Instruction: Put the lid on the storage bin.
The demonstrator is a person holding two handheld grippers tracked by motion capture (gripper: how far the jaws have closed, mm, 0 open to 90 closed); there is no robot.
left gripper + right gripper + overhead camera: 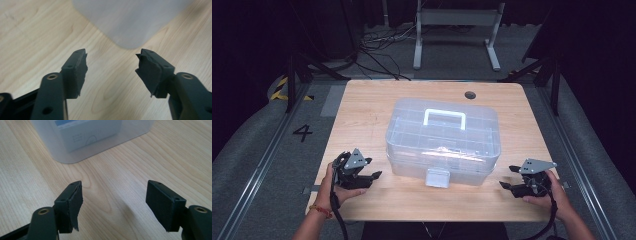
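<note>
The clear plastic storage box [443, 142] sat in the middle of the wooden worktop [362, 107], lid on, white handle [444, 117] lying flat on top and its white front latch [437, 177] facing the person; the left gripper [371, 169] rested near the box's near-left corner and the right gripper [509, 176] near its near-right corner, both low over the wood and apart from the plastic. In the left gripper view the fingers [77, 72] stood spread with bare wood between them and a rounded corner of the box [130, 22] just ahead; in the right gripper view the fingers [72, 205] were likewise spread on nothing, the box [87, 137] ahead with a white label showing through its wall.

The likely trouble lay in the box itself; its walls looked smooth and rounded, so a pinch at a corner could slip off, and a push from one side alone could skate it across the slick wood or turn it; if the latch was the aim, a gripper coming in off-centre might nudge the box back rather than flip the latch; torn padding on the left fingers could also weaken the hold.

The worktop was pale wood with a dark cable hole [470, 95] near its far edge; beyond it lay grey floor, loose cables, a white frame, and a "4" marked at the left; the room around was dark.
</note>
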